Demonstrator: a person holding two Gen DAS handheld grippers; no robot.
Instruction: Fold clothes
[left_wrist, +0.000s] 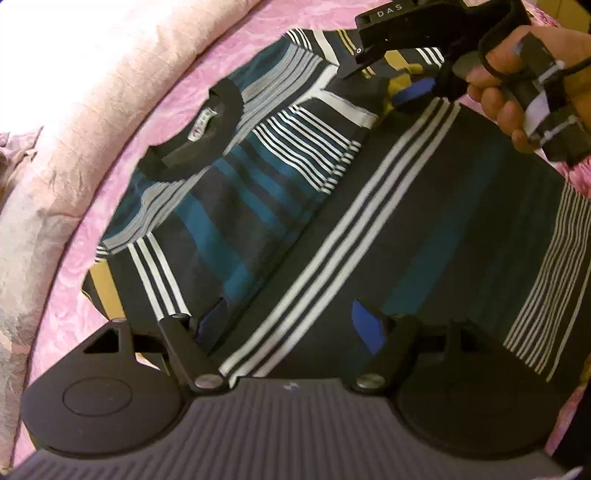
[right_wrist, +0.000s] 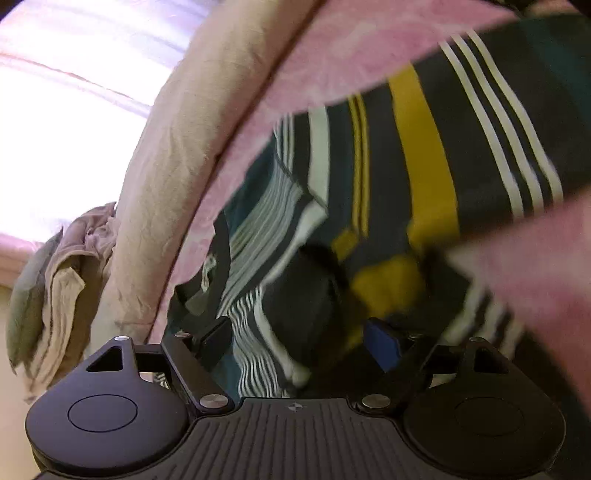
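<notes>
Blanket (left_wrist: 62, 122), pale and rumpled, along left edge of pink bed (left_wrist: 122, 166). Striped shirt (left_wrist: 258, 192) flat on bed, collar (left_wrist: 207, 129) toward blanket, one side folded over. Left gripper (left_wrist: 291, 325) over hem, jaws apart, empty. Right gripper (right_wrist: 303, 332), gripped by hand (left_wrist: 517, 88), jaws apart above bunched sleeve (right_wrist: 384, 280).

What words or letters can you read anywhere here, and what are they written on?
"DAS": white letters on the black right gripper, seen from the left wrist camera.
The small white neck label inside the collar of the dark striped T-shirt: printed, but too blurred to read.
Nothing else is readable in either view.
</notes>
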